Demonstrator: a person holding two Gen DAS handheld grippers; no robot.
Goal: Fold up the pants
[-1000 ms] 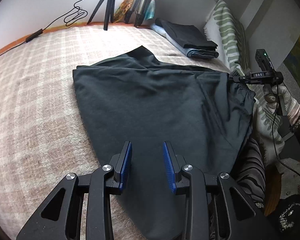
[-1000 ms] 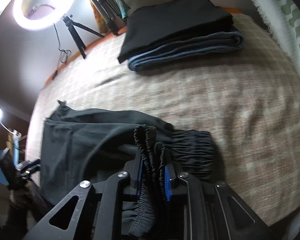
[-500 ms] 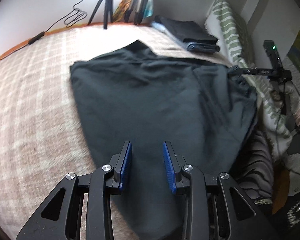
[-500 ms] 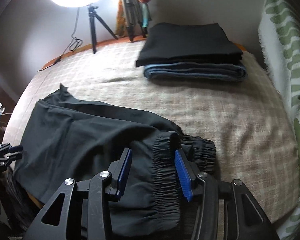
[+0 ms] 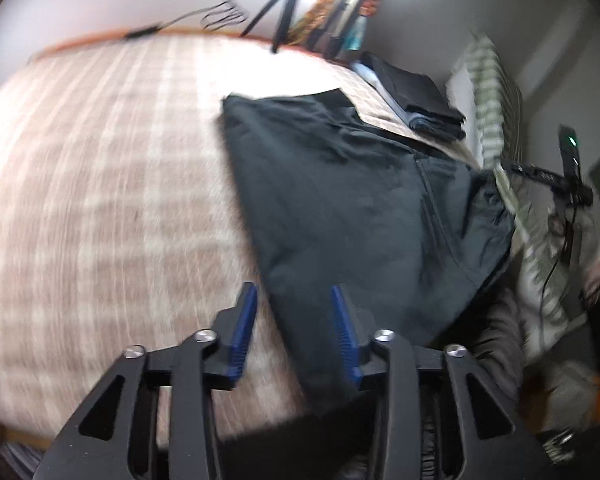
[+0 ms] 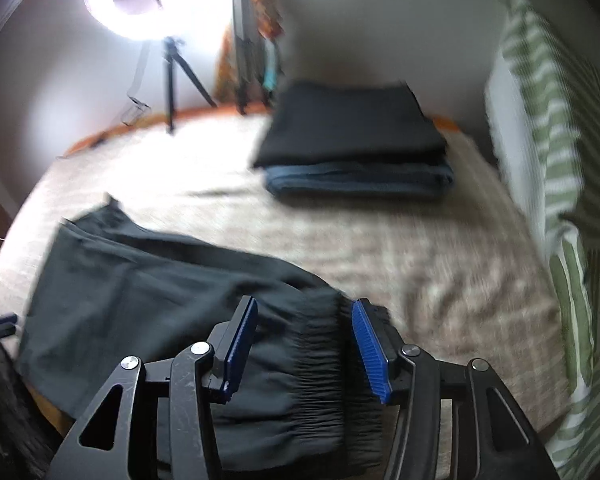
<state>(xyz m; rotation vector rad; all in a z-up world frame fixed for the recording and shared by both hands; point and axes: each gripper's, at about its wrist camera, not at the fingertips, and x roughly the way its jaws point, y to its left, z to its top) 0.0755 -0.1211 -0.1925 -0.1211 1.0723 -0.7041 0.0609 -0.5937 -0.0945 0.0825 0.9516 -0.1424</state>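
Dark pants (image 6: 147, 292) lie flat near the bed's front edge, long axis running along that edge: gathered waistband (image 6: 320, 344) at our right gripper (image 6: 304, 344), leg ends toward the far left. Half a second ago our left gripper (image 5: 293, 330) hung over the cloth; now it straddles the pants' left edge, jaws wide, gripping nothing. The right jaws stay spread over the waistband, holding nothing. The fabric is wrinkled, charcoal-black. Folded clothes (image 6: 356, 148) sit at the checked blanket's (image 6: 440, 264) far edge.
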